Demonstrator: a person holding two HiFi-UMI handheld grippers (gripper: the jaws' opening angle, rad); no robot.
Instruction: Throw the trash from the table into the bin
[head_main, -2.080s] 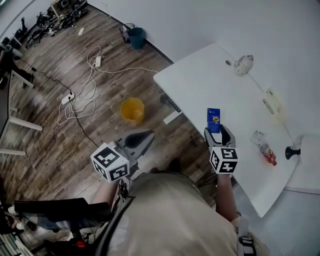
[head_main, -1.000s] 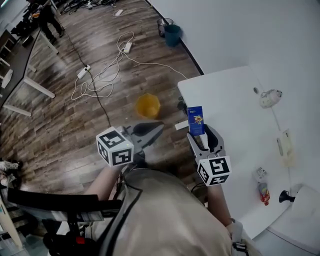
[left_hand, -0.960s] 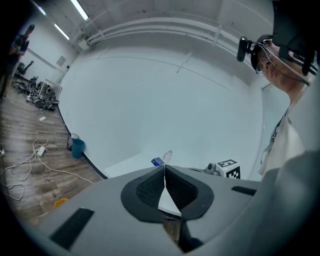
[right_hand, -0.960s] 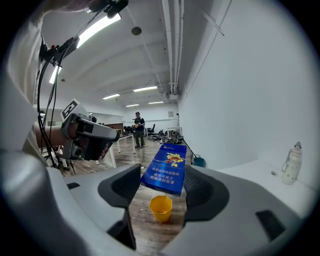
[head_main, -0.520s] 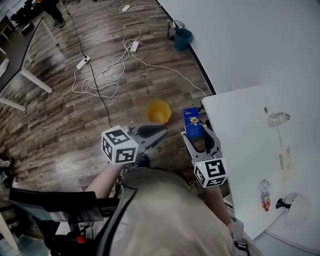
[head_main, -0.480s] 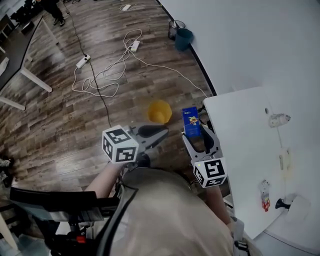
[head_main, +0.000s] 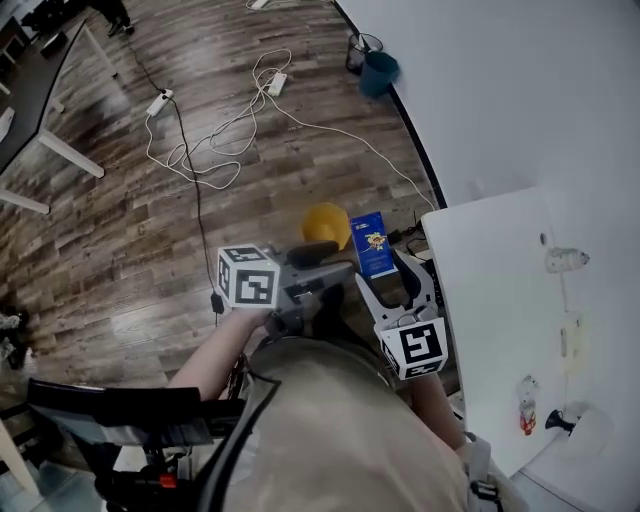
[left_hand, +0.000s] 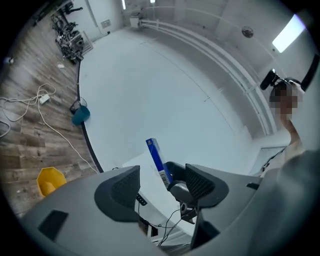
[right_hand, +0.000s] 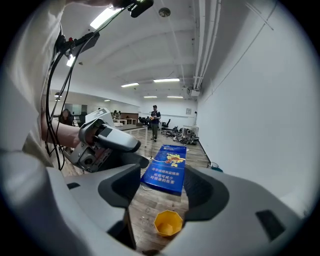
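The blue box (head_main: 372, 245) stands upright out of the right gripper (head_main: 393, 282), whose jaws are closed on its lower end. In the right gripper view that end is hidden behind the pads, and the print on its face is too small to read. The box is in the air over the wooden floor (head_main: 120, 250), off the table edge.

The yellow bin (head_main: 326, 222) sits on the floor at about 10 o'clock from the box in the head view. The box hides its right side, and the left gripper's dark jaw hides its near rim. The right gripper view shows it whole, open and seemingly empty, at 6 o'clock below the box.

The left gripper (head_main: 343, 258) is level at 9 o'clock from the right one. Its jaws have just been opening, now stand wide apart and grip nothing. In its own view the box only appears through the gap, farther off.

The white table (head_main: 490, 300) lies at 3 o'clock, cut by the frame. A few small scraps (head_main: 525, 415) along its far side are too small to identify. The person's head and shoulders block the lower frame.
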